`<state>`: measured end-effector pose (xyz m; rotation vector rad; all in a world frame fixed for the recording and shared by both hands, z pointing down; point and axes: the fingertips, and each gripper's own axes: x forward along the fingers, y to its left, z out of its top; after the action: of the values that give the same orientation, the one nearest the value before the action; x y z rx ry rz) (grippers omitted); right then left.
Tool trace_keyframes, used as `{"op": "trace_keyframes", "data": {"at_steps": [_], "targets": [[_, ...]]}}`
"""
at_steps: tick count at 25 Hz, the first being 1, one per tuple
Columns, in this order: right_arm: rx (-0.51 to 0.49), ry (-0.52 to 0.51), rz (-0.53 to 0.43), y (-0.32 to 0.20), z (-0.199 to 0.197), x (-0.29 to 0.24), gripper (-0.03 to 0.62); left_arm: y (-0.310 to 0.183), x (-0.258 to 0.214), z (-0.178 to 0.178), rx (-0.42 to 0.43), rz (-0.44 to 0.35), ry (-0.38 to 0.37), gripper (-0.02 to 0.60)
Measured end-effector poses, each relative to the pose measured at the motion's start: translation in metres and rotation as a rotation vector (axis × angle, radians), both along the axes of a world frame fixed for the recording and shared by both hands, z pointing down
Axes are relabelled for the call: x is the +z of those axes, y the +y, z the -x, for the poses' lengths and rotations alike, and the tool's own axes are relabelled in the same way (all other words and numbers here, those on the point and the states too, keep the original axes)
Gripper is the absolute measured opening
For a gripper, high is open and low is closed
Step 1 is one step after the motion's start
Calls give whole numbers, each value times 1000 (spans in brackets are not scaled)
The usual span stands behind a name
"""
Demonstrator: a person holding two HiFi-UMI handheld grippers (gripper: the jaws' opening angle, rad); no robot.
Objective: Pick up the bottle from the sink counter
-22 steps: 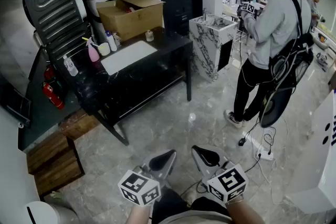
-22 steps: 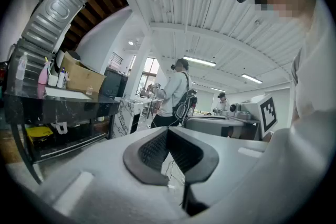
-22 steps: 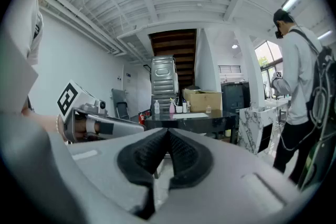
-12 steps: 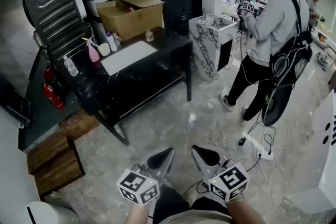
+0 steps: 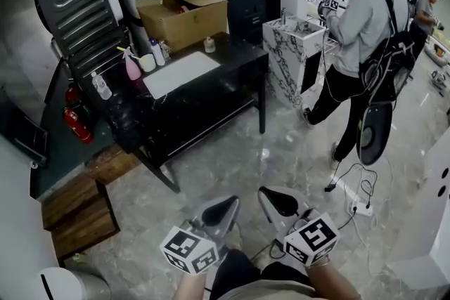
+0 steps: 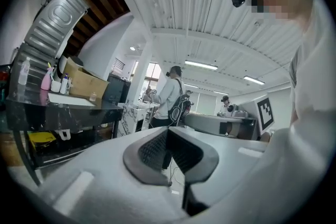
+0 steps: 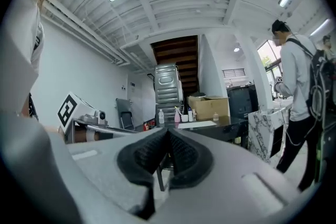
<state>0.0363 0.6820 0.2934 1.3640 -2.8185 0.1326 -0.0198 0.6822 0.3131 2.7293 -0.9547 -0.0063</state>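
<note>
Both grippers hang low in front of me over the marble floor, far from any bottle. My left gripper (image 5: 225, 207) (image 6: 168, 131) is shut with nothing between its pads. My right gripper (image 5: 276, 199) (image 7: 168, 135) is shut and empty too. A marble sink counter (image 5: 294, 58) (image 7: 261, 129) stands ahead beside a black table (image 5: 211, 77). On the table's left end stand a clear bottle (image 5: 102, 86) (image 7: 161, 117), a pink spray bottle (image 5: 131, 67) (image 6: 46, 80) and a white bottle (image 5: 156, 51). A small bottle (image 5: 209, 45) sits near the box. I cannot tell if a bottle stands on the sink.
A cardboard box (image 5: 184, 14) sits at the table's back. A person with a backpack (image 5: 362, 38) stands right of the sink, with cables and a power strip (image 5: 360, 206) on the floor. Wooden crates (image 5: 77, 216) and a red extinguisher (image 5: 76, 124) lie at the left.
The view has shifted a little toward the table and sink. The person at the right has stepped farther away. Both grippers keep their place and stay shut.
</note>
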Motion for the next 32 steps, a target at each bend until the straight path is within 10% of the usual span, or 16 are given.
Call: {"op": "trace_keyframes", "data": {"at_steps": [32], "targets": [[3,-12,6,-262,99,-10,2,-263,-15,86,32,-8,61,5]]}}
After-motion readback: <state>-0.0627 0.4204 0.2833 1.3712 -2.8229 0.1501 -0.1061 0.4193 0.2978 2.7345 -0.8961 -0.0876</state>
